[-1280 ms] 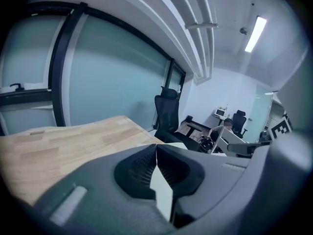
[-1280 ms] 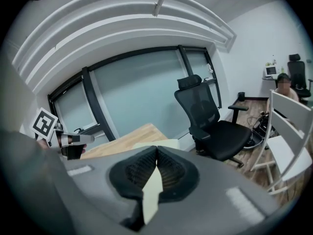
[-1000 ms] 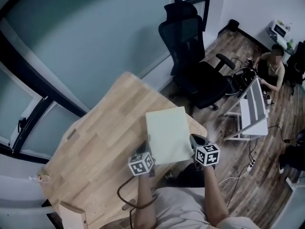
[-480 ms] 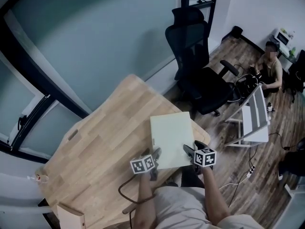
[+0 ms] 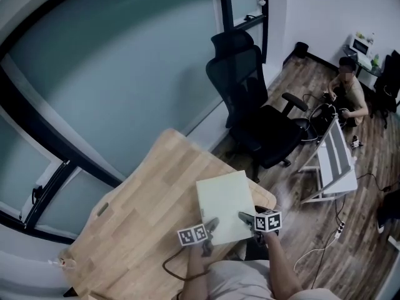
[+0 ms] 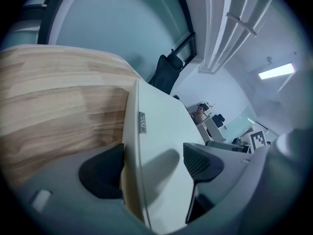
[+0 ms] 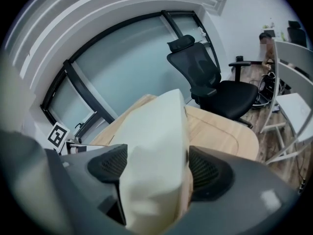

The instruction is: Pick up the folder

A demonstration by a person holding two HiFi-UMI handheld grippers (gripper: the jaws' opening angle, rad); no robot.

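Note:
A pale cream folder lies flat on the light wooden table, close to its near right corner. My left gripper straddles the folder's near left corner and my right gripper its near right corner. Both sets of jaws are opening. In the left gripper view the folder runs between the dark pads with a gap on the right side. In the right gripper view the folder fills the space between the ribbed pads, which do not press on it.
A black office chair stands just beyond the table's far right edge. A white rack and a person sitting on the floor are further right. A dark cable loops near the table's front edge. Glass wall panels rise behind the table.
Both grippers came down with the folder, which now rests on the table. Their jaws, shut on its near edge a second ago, have spread wide.

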